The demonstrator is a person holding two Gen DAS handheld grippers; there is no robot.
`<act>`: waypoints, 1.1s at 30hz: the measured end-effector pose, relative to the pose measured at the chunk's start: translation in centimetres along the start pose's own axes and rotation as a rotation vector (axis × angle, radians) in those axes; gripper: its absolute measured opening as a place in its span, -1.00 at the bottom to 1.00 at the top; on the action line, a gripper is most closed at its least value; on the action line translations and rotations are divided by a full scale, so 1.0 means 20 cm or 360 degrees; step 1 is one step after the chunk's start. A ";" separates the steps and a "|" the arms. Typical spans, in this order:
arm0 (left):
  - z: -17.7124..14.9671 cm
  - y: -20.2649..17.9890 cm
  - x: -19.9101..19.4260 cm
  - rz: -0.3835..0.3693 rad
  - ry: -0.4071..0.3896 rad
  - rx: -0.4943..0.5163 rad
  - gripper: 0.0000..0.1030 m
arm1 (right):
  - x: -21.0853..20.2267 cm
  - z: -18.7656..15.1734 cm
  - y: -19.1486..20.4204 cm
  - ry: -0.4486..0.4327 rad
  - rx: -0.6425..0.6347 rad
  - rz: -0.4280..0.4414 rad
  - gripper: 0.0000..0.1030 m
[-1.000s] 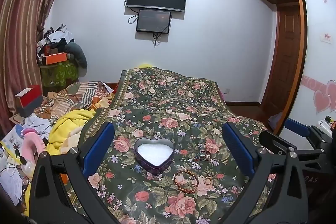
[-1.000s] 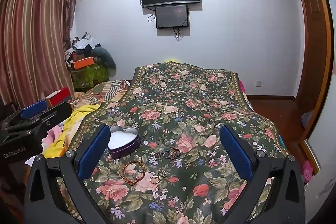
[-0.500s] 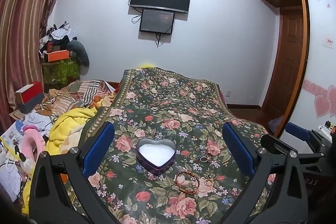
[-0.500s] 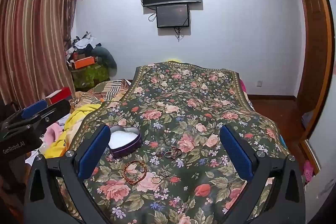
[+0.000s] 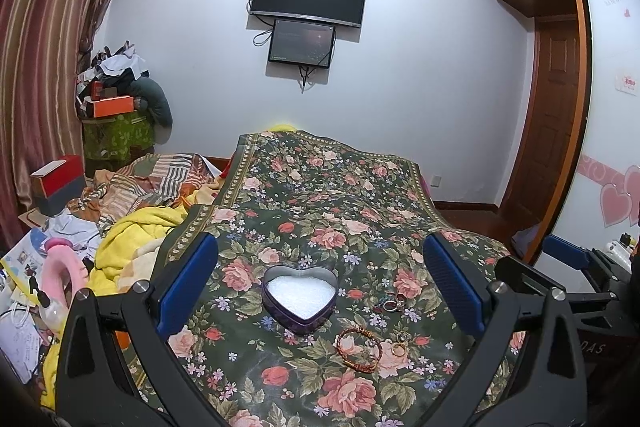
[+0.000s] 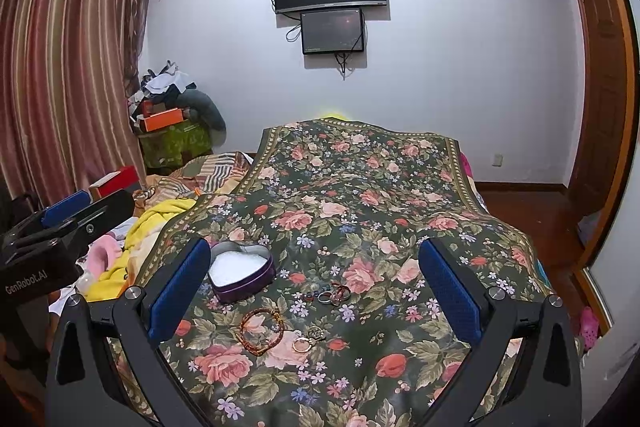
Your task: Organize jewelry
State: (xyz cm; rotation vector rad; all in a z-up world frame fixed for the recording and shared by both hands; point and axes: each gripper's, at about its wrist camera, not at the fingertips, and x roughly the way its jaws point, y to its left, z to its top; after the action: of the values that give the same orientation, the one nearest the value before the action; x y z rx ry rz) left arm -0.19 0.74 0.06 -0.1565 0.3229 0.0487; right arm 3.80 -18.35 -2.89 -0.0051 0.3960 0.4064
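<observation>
From the left wrist, the left gripper (image 5: 320, 291) hangs above the near end of the floral bedspread (image 5: 320, 195) with its blue-padded fingers (image 5: 188, 283) spread wide and nothing between them. Framed between them sits a heart-shaped tin (image 5: 299, 301), purple-walled with a white granular-looking lining, lid off. To its right lie small rings (image 5: 391, 305), and nearer the camera a beaded bracelet (image 5: 359, 343) with a gold ring (image 5: 399, 349) just beside it. The bracelet looks light and limp, likely to sag, so one side of its loop seems the best place to pinch; the rings look hard, slippery and thin, and would probably need a squeeze across the band, pressed into the soft cloth. The right gripper (image 5: 568, 259) shows at the right edge. From the right wrist, the right gripper (image 6: 316, 287) also has its fingers (image 6: 448, 291) well apart and empty. The tin (image 6: 242, 275) lies just beside the left finger, the rings (image 6: 334, 294) further right, the bracelet (image 6: 261, 330) and gold ring (image 6: 301, 344) nearer. All the jewelry rests on the cloth, none in the tin yet.
</observation>
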 end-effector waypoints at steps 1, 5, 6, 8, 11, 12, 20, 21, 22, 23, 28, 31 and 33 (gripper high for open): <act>0.00 0.00 0.00 0.0001 0.0001 0.0001 1.00 | 0.00 0.00 0.00 0.0000 0.0000 0.0001 1.00; 0.00 0.01 0.00 0.0004 -0.0002 -0.0006 1.00 | 0.01 0.01 0.00 0.0000 -0.0001 0.0002 1.00; 0.00 0.01 0.00 0.0005 -0.0002 -0.0007 1.00 | 0.01 0.01 0.00 0.0001 0.0000 0.0001 1.00; 0.00 0.02 -0.01 0.0006 -0.0003 -0.0012 1.00 | 0.01 0.01 0.00 0.0001 0.0000 0.0002 1.00; 0.00 0.02 -0.01 0.0009 -0.0005 -0.0011 1.00 | 0.01 0.01 0.00 0.0001 0.0001 0.0000 1.00; 0.00 0.02 -0.01 0.0009 -0.0006 -0.0012 1.00 | 0.01 0.01 0.00 0.0003 0.0000 0.0001 1.00; 0.00 0.02 -0.01 0.0011 -0.0007 -0.0015 1.00 | 0.00 0.02 0.02 0.0004 0.0000 0.0009 1.00; 0.00 0.02 -0.01 0.0010 -0.0007 -0.0015 1.00 | 0.00 0.02 0.02 0.0004 0.0000 0.0009 1.00; 0.00 0.02 -0.01 0.0011 -0.0008 -0.0013 1.00 | 0.00 0.02 0.02 0.0004 0.0000 0.0009 1.00; 0.00 0.02 -0.01 0.0013 -0.0009 -0.0013 1.00 | 0.00 0.02 0.02 0.0004 0.0000 0.0009 1.00; 0.00 0.02 -0.01 0.0014 -0.0008 -0.0013 1.00 | 0.00 0.02 0.02 0.0004 0.0001 0.0009 1.00; 0.00 0.02 -0.01 0.0012 -0.0009 -0.0014 1.00 | 0.00 0.02 0.02 0.0004 0.0000 0.0008 1.00; 0.00 0.02 -0.01 0.0012 -0.0009 -0.0014 1.00 | 0.00 0.02 0.02 0.0005 0.0002 0.0010 1.00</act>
State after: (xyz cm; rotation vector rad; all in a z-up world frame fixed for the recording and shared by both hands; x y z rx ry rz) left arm -0.40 1.21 0.12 -0.1638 0.3177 0.0577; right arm 3.90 -17.97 -2.44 -0.0031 0.3996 0.4125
